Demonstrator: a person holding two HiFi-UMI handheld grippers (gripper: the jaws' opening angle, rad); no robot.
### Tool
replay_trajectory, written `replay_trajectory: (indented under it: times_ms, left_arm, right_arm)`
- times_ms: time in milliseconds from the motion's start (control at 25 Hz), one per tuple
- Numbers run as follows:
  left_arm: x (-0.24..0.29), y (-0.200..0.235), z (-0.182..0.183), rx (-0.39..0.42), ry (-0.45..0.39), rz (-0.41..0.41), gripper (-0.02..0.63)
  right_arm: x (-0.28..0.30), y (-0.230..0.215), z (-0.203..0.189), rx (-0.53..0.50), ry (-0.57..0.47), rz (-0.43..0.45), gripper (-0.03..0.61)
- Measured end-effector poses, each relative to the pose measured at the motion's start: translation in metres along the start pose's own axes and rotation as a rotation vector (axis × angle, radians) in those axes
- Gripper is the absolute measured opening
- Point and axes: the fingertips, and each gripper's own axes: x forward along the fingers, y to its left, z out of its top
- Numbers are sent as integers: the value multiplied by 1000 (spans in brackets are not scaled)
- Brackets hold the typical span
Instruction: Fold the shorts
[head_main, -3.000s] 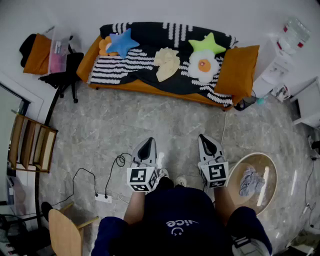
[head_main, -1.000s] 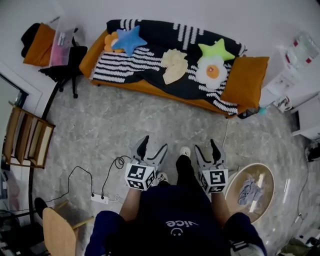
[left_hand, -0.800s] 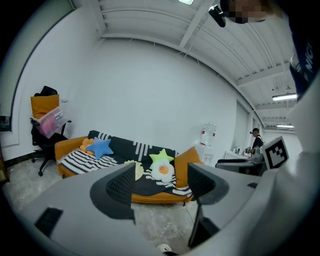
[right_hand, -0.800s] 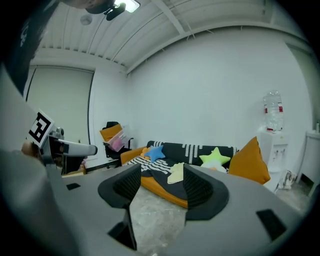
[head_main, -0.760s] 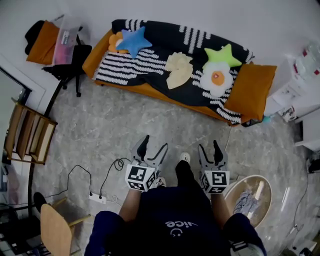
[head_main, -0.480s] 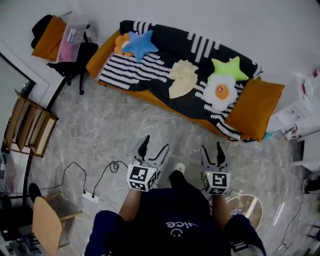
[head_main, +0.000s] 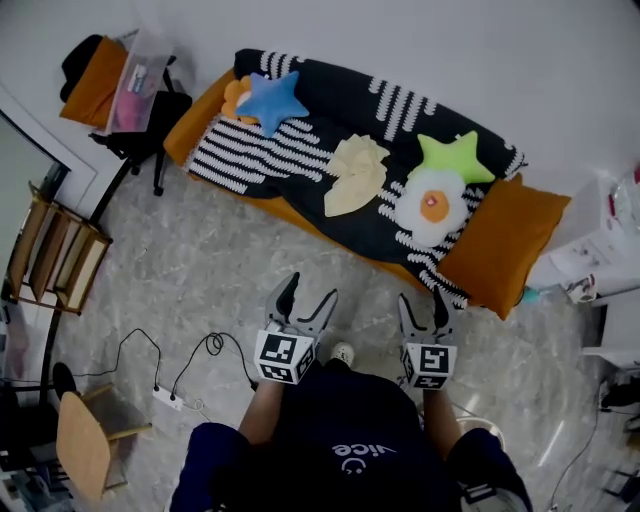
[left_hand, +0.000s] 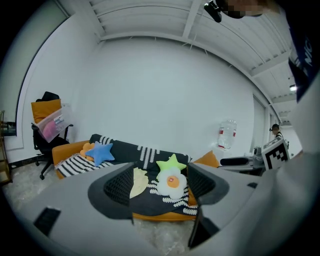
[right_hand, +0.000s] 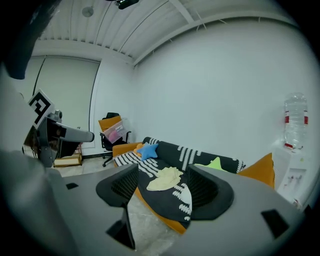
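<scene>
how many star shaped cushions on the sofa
2: a blue star-shaped cushion at the orange sofa's left end in the head view, a green star-shaped cushion nearer its right end.

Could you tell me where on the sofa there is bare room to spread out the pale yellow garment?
The roomiest bare patch is on the blanket, its striped stretch between the blue star pillow and the pale yellow garment. Its black stretch in front of the garment is also free. The right end is crowded: green star pillow, fried-egg pillow, orange cushion.
</scene>
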Motion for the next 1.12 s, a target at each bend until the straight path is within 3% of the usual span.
replay_trajectory:
  times_ms: [560, 840, 1120]
  left_arm:
    - [67, -1, -18, -30, 84, -60, 322]
    - [131, 13, -7, -27, 94, -127, 322]
    - [191, 59, 12, -14, 135, -179, 322]
  right_arm:
    - [29, -24, -23, 10, 93, 0, 291]
    - [74, -40, -2, -15, 109, -16, 290]
    - [144, -53, 24, -3, 139, -50, 290]
